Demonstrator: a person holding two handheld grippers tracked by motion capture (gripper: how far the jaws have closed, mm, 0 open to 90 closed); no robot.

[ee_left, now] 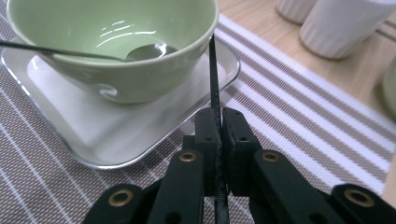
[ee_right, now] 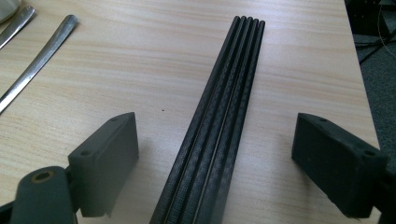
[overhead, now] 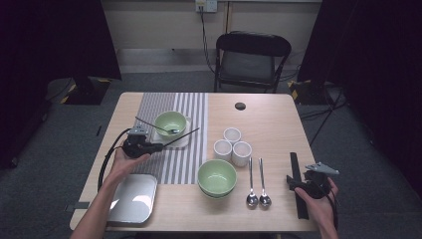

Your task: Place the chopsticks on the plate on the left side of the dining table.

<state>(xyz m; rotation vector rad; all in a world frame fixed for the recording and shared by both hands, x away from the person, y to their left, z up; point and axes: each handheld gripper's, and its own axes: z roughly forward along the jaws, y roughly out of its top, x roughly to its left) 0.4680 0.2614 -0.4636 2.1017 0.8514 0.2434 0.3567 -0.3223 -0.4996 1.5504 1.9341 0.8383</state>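
My left gripper (overhead: pixel 158 146) is shut on a thin black chopstick (overhead: pixel 181 137) that slants up to the right over the striped placemat (overhead: pixel 191 159). In the left gripper view the chopstick (ee_left: pixel 215 88) rises from the closed jaws, with its tip beside the rim of a green bowl (ee_left: pixel 112 46). That bowl holds a metal spoon (ee_left: pixel 149 51) and stands on a white square plate (ee_left: pixel 140 135). My right gripper (overhead: pixel 298 180) is open at the table's right edge. Several black chopsticks (ee_right: pixel 219 130) lie side by side on the wood between its pads (ee_right: pixel 109 149), untouched.
Three white cups (overhead: pixel 232 147) stand right of the placemat. A stack of green bowls (overhead: pixel 217 178) sits at the front middle, with two spoons (overhead: pixel 257 186) to its right. A metal tray (overhead: pixel 133 197) lies at the front left. A black chair (overhead: pixel 251 59) stands behind the table.
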